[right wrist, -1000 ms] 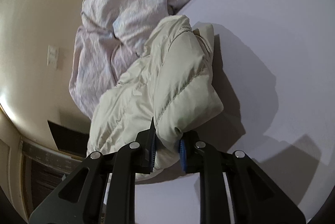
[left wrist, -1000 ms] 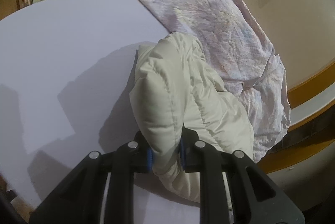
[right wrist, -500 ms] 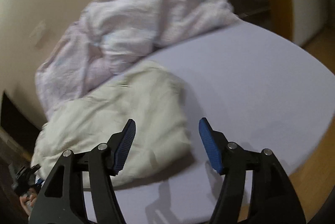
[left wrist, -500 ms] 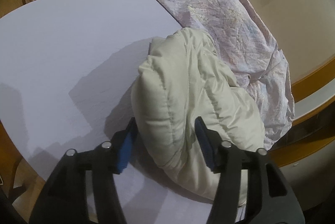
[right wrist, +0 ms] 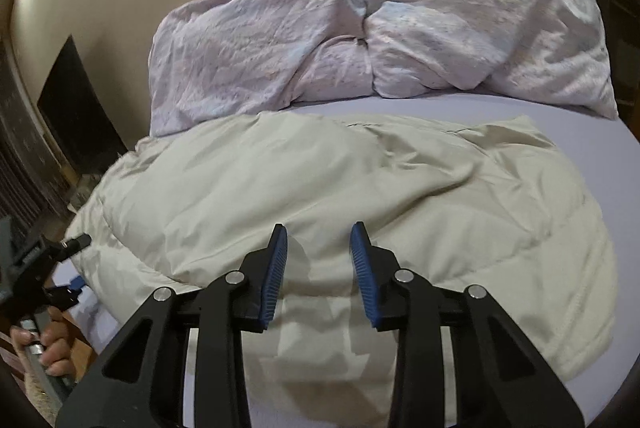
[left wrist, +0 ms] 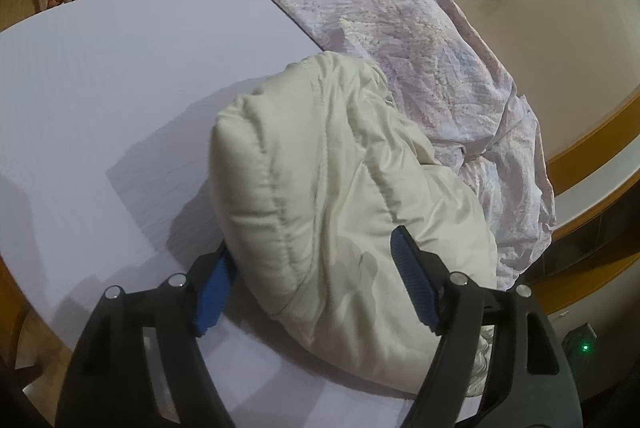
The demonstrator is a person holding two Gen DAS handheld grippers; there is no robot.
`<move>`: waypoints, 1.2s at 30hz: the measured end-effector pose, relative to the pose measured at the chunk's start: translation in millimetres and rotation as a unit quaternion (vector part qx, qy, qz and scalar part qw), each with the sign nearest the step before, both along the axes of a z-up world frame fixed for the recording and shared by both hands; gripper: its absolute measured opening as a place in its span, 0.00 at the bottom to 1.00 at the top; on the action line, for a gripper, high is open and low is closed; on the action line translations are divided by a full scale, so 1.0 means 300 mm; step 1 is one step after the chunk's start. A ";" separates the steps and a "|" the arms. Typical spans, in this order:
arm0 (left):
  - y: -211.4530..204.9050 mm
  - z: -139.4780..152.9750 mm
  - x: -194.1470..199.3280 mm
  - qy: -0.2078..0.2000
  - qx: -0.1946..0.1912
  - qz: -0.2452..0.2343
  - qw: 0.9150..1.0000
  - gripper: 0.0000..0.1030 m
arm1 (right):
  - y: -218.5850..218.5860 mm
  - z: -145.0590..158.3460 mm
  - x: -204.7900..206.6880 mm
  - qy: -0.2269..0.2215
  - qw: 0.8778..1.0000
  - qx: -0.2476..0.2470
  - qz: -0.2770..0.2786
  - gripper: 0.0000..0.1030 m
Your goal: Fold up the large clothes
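I can read no writing on anything here. One cream quilted jacket (right wrist: 320, 180) lies folded on the lilac tabletop (left wrist: 120, 76), against one crumpled pink floral sheet (right wrist: 360, 28). My left hand-held gripper (left wrist: 316, 280) straddles the jacket's puffy end, jaws opening, pads off the cloth. My right hand-held gripper (right wrist: 319, 268) hangs above the jacket's near edge, jaws closing with nothing between them. My left hand (right wrist: 48, 344) shows at the edge.
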State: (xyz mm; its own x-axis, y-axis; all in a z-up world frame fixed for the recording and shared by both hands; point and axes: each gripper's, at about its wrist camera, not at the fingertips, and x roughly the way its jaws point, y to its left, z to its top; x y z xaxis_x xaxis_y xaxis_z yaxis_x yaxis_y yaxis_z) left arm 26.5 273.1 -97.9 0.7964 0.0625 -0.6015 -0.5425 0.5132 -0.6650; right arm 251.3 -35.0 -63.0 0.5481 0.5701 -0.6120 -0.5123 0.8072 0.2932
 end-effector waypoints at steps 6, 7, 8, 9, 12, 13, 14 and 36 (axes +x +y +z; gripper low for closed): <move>0.014 -0.023 0.019 -0.008 -0.010 0.006 1.000 0.73 | 0.061 -0.086 0.039 0.031 0.999 -0.035 0.006 0.35; 0.017 -0.027 0.024 -0.007 -0.013 0.007 1.000 0.74 | 0.073 -0.105 0.044 0.032 0.999 -0.043 0.007 0.35; 0.021 -0.032 0.029 -0.006 -0.014 0.008 1.000 0.75 | 0.083 -0.114 0.047 0.031 0.998 -0.050 0.008 0.35; 0.025 -0.036 0.035 -0.005 -0.015 0.008 1.000 0.75 | 0.097 -0.125 0.047 0.028 0.998 -0.061 0.009 0.35; 0.036 -0.046 0.047 -0.004 -0.020 0.007 1.000 0.76 | 0.119 -0.140 0.049 0.022 0.997 -0.079 0.011 0.35; 0.040 -0.052 0.052 -0.005 -0.024 0.006 1.000 0.76 | 0.123 -0.143 0.051 0.022 0.996 -0.080 0.011 0.35; 0.045 -0.057 0.057 -0.005 -0.028 0.004 1.000 0.76 | 0.123 -0.145 0.052 0.021 0.996 -0.082 0.013 0.35; 0.076 -0.019 0.105 -0.048 -0.037 0.003 0.998 0.29 | 0.126 -0.151 0.066 0.030 0.996 -0.082 0.023 0.36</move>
State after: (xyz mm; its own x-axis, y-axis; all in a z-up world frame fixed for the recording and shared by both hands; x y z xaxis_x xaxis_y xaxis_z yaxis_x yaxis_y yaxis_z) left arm 57.9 296.0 -103.7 0.8506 0.0252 -0.5252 -0.4769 0.4576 -0.7505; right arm 271.2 2.8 -108.2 0.4831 0.4840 -0.7296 -0.5360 0.8224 0.1907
